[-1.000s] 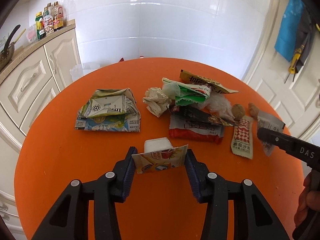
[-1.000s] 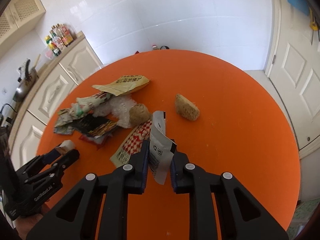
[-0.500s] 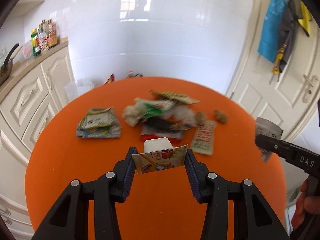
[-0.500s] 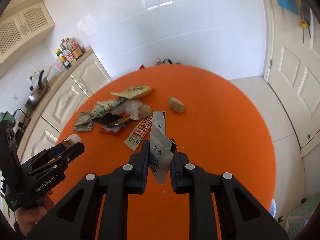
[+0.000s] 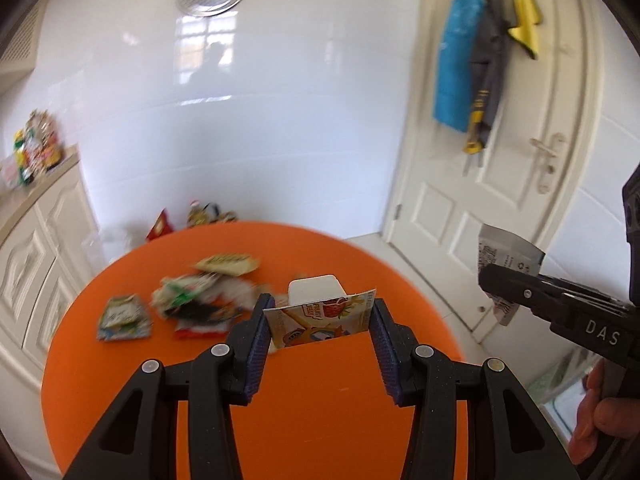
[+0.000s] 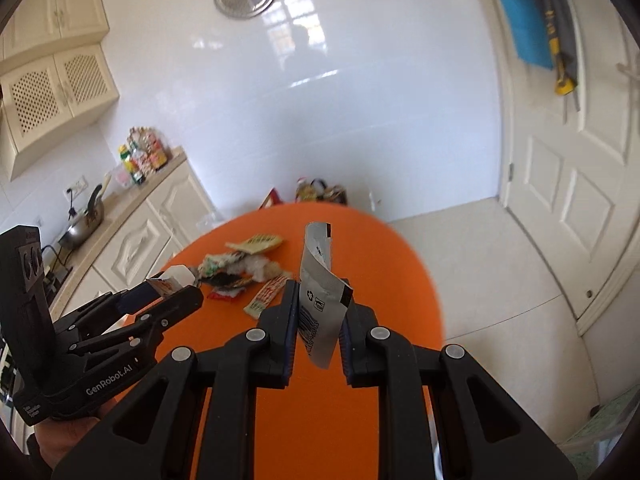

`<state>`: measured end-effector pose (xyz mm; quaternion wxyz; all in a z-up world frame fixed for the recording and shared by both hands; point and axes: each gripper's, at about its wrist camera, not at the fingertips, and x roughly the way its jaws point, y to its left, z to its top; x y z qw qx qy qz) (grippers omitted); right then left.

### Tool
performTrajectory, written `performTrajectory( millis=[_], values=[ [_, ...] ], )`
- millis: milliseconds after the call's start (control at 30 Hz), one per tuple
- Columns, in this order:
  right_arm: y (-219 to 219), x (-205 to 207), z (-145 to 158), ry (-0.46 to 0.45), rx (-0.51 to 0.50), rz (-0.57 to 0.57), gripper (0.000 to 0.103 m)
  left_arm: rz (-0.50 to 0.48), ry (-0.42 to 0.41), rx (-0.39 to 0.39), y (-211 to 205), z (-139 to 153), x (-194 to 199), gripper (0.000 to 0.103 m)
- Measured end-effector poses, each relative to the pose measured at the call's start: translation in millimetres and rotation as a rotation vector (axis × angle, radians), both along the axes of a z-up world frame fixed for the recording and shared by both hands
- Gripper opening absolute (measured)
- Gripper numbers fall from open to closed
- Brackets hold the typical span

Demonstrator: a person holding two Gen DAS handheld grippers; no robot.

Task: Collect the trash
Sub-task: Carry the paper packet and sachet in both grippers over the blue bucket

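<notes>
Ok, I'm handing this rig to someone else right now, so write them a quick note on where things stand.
Left claw: shut on a small yogurt cup with a fruit-print lid, held above the orange table.
Right claw: shut on a silver wrapper, also off the table.
Done: these two pieces are picked up.
Left: no bin is in view, so both need dropping somewhere. The wrapper pile and a flattened carton at the table's far side remain to collect.

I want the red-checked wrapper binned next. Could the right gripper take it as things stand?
Probably not yet. The right gripper is shut on a silver packet and held above the table; the red-checked wrapper lies uncovered at the pile's edge, so only the full jaws hinder.
</notes>
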<state>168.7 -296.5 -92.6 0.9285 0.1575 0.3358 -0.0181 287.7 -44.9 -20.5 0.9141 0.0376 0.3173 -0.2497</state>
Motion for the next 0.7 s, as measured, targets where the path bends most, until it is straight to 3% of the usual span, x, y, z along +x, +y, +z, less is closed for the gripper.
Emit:
performTrajectory(
  millis=[200, 400, 567, 700],
  values=[
    [-29.8, -46.0, 29.9, -0.054, -0.039, -0.084, 0.017, -0.1, -0.026, -0.03, -35.3, 21.8, -31.7, 0.043],
    [-65.4, -93.1, 40.7, -0.066, -0.065, -0.192, 0.017, -0.215, -0.033, -0.054, -74.2, 33.5, -50.6, 0.043],
    [-102.0, -129.7, 22.8, -0.021, -0.05, -0.298, 0.017, -0.335, -0.001, -0.028, -115.1, 24.8, -62.3, 0.043],
    [-135.3, -159.1, -14.5, 0.066, -0.017, -0.39, 0.017, -0.454, 0.087, 0.021, -156.0, -2.8, -77.6, 0.043]
  ],
)
